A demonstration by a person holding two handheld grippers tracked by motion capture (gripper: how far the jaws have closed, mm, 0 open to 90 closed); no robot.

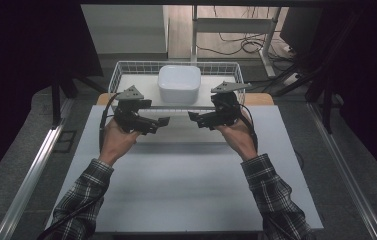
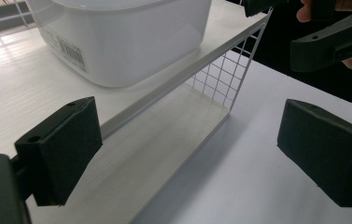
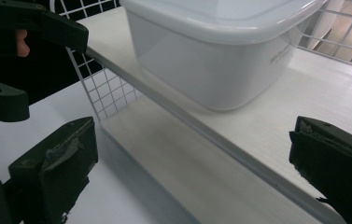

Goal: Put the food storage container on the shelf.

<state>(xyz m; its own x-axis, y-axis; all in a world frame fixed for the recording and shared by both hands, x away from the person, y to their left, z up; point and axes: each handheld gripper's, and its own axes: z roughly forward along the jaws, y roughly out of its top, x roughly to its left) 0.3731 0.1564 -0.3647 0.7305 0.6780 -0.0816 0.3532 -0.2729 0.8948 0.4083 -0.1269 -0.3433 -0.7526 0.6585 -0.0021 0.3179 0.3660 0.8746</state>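
Note:
A white lidded plastic container stands on the upper white shelf board of a white wire rack at the far side of the table. My left gripper hovers open just in front of the rack's left half. My right gripper hovers open before its right half. In the left gripper view the open left gripper spans the shelf edge, with the container above. In the right gripper view the open right gripper faces the container and the lower shelf.
The white table top stretches toward the person, whose plaid-sleeved forearms come in from below. Wire mesh closes the rack's end. Behind the rack are a table frame, floor cables and dark drapes at both sides.

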